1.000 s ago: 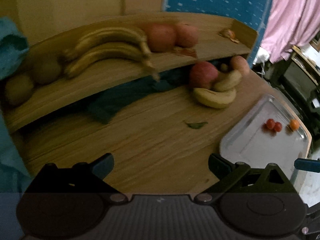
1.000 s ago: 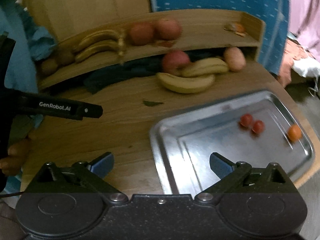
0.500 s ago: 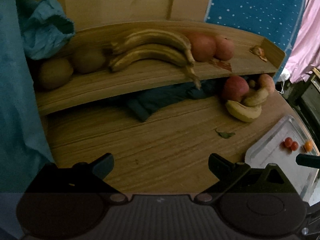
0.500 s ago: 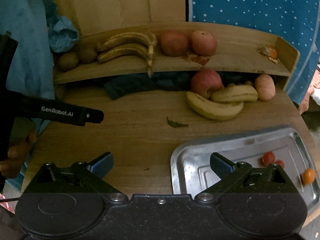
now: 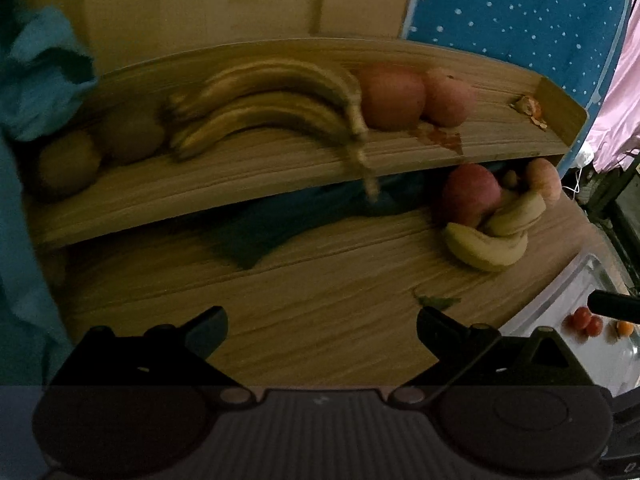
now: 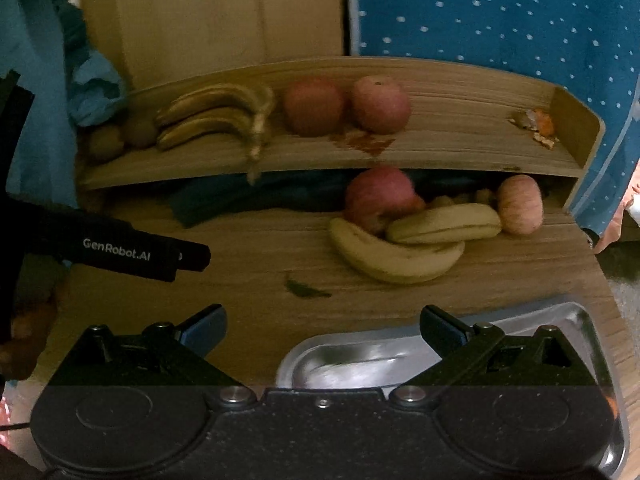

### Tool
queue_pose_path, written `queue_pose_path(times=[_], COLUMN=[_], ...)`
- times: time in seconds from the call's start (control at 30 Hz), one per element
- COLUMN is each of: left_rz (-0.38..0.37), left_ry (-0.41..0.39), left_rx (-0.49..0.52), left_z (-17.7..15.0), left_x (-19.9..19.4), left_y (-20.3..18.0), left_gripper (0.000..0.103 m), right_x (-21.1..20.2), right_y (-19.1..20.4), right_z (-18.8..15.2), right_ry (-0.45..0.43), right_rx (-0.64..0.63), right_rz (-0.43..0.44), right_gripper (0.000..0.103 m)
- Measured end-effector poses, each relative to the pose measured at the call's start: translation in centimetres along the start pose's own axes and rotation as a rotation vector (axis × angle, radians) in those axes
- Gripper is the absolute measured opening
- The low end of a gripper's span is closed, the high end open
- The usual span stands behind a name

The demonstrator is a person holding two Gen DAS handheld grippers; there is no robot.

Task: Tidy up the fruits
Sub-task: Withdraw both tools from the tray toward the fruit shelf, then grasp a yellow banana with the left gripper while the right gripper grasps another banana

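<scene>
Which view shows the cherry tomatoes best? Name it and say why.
Left wrist. The two red tomatoes lie in plain sight on the tray at the right edge. In the right wrist view the gripper's body covers most of the tray, so no tomatoes show.

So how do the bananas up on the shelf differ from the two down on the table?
The browner, slimmer shelf bananas are joined at one stem that overhangs the wooden shelf; the yellow, plumper table bananas lie loose, one across the other, against a red apple. Both groups are unpeeled and ungripped.
</scene>
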State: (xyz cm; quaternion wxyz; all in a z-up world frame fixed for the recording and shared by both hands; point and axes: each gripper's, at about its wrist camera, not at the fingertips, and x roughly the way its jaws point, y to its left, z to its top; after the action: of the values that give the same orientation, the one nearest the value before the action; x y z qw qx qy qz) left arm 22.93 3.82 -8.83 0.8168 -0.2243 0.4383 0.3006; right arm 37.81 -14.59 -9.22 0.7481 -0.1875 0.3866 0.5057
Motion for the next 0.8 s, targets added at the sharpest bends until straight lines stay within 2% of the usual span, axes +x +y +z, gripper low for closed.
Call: queue_pose_path(times=[0.37,0.57,0.8], left_rz=[-0.025,-0.063,-0.089], left_ry=[0.023,0.025,0.035], left_rx=[0.045,0.087,0.124], left_z=[2.4,3.2,3.9], left_x=[3.2,4.6,5.9], left_y=[-5.2,-7.4,-9.2], left_gripper=[0.103,0.103,0.102], right_x=[1.8,3.3,5.9], right_y=[-7.8,-12.4,-14.4], right_z=[1.6,3.0,4.6], right_ry=[-0.023,-0.019,-0.008], right_rx=[0.088,0.268,0.351], right_rz=[-0.061,-0.011,0.026], right_gripper=[0.102,0.102,0.102])
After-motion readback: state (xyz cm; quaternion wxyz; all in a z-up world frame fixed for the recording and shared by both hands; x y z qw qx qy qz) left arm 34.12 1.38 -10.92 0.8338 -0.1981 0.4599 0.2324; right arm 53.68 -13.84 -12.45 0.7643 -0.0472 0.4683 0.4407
